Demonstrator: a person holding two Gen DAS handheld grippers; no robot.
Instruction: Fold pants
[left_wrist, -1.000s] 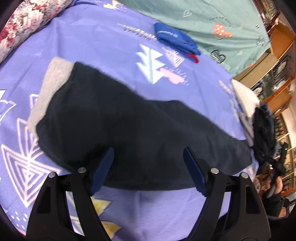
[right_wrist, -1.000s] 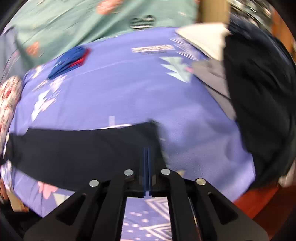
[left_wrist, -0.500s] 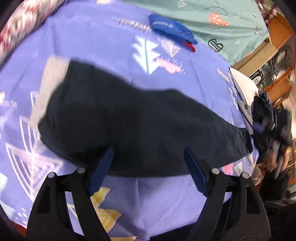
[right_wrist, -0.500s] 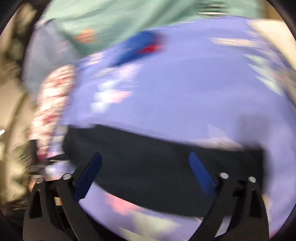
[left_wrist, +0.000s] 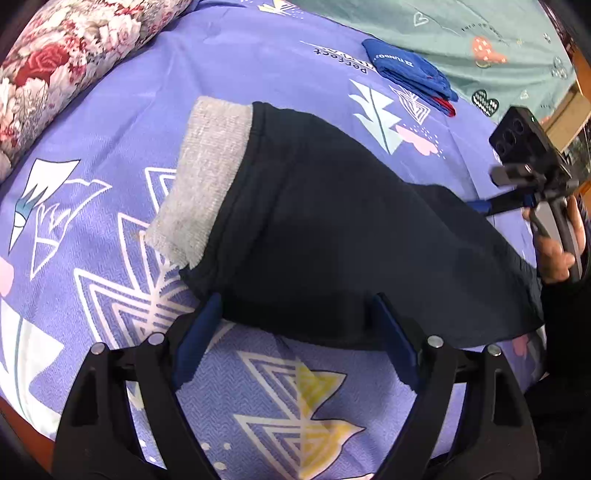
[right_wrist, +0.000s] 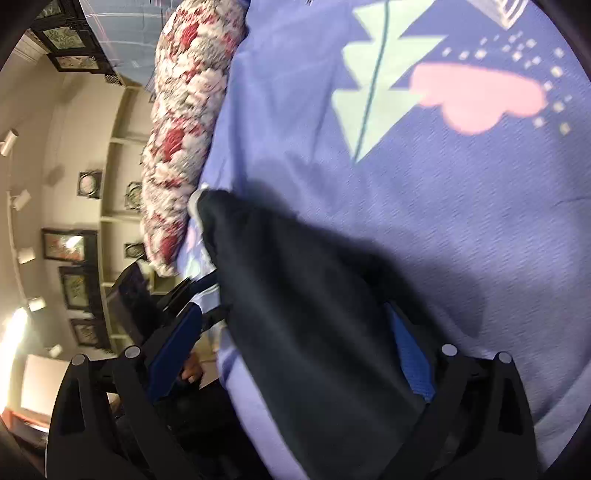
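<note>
Black pants (left_wrist: 332, 229), folded lengthwise, flat on purple printed bedsheet (left_wrist: 258, 74); grey waistband (left_wrist: 207, 177) at far-left end, leg end trailing to the right edge of the bed. Fabric smooth, one long crease along the waist seam.

Left gripper (left_wrist: 295, 332): near edge of pants, toward the waist end; blue pads (left_wrist: 195, 339) either side of the hem, not pressing on cloth. Jaws opening, wide apart; only the hem edge of the pants lying between the fingertips, nothing grasped.

Right gripper (right_wrist: 295, 350): at the leg end of pants (right_wrist: 314, 314), seen in left wrist view as a black device (left_wrist: 524, 162) with a hand (left_wrist: 554, 251) on its handle. Jaws spread wide; dark cloth lying between the blue pads (right_wrist: 173, 350), draped over the gap, pads not closed on it. Released.

Floral pillow (left_wrist: 74, 62): red and white, upper left of the bed, also along the far side in right wrist view (right_wrist: 184, 129).

Blue folded garment (left_wrist: 410, 74): far side of sheet, well apart from pants, white lettering on top, red trim at one corner.

Teal cover (left_wrist: 461, 29): beyond the purple sheet, small heart and mushroom prints.

Sheet print: pale green tree (right_wrist: 376, 85) and pink cloud (right_wrist: 476, 99) just beyond the pants; yellow and white bird (left_wrist: 303, 406) between left gripper arms.

Framed pictures (right_wrist: 70, 243) on beige wall, left of right wrist view; detail blurred.
</note>
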